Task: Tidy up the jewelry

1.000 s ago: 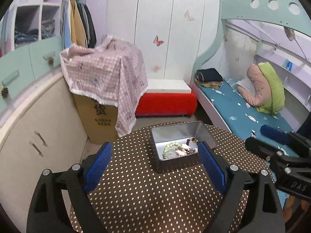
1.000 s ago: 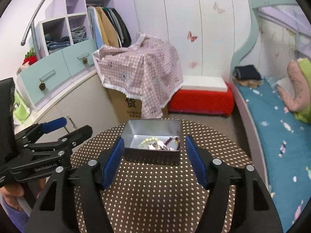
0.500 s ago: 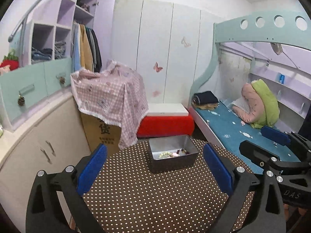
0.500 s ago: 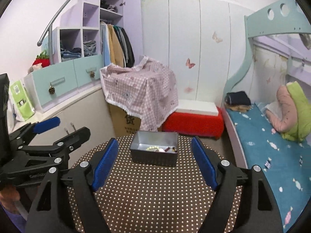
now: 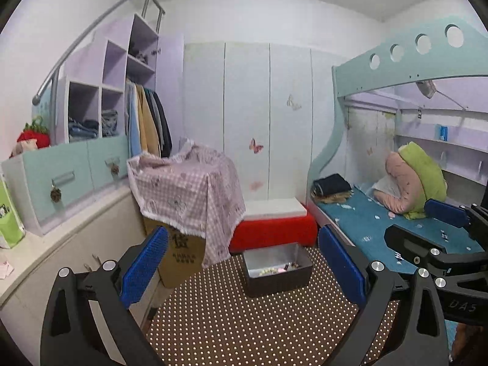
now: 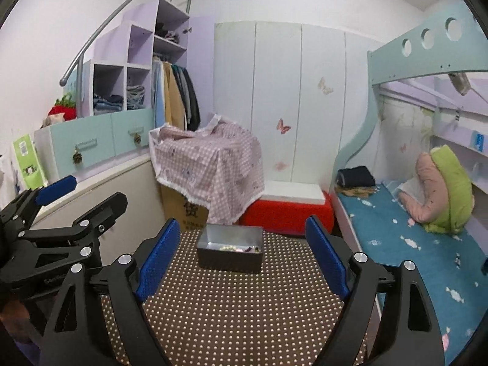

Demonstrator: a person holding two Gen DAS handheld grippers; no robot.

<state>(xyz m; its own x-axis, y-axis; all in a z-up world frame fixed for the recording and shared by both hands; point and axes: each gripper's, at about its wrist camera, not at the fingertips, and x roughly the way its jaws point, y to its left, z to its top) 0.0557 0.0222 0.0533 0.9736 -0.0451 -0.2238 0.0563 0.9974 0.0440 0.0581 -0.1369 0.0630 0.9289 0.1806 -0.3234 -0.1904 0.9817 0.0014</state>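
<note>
Left gripper (image 5: 242, 262): jaws spread wide with nothing between the blue pads (image 5: 143, 270); they have just been opening, and no item sits in the gap. Released, holding nothing.
Right gripper (image 6: 242, 257): also spread and empty; its jaws have just been opening too, and only the tablecloth shows between the pads (image 6: 157, 263).
Pose: both tools point slightly downward and sit side by side, each showing at the edge of the other's view, the right one off to the left tool's right side, the left one off to the right tool's left side.
Tin box (image 5: 277, 270): straight ahead of both tools, well beyond the fingertips, near the far edge of the table. It stands open-topped, so items can be dropped in from above.
Jewelry (image 5: 270, 271): lies inside the box on its floor: a string of pale beads and some darker and pink pieces. Finer detail is too small to tell.
Table (image 5: 244, 329): round, covered by a brown cloth with white dots; the stretch between the tools and the box is bare, with no loose pieces visible on it.
Judgement: with everything visible already gathered in the box and both tools empty and held clear of it, the sorting looks finished or nearly so.
Beyond the table: a cardboard box (image 5: 180, 251) draped with a checked cloth (image 5: 186, 189), a red bench (image 5: 273, 231), and a bed (image 5: 396, 228) to the right.
</note>
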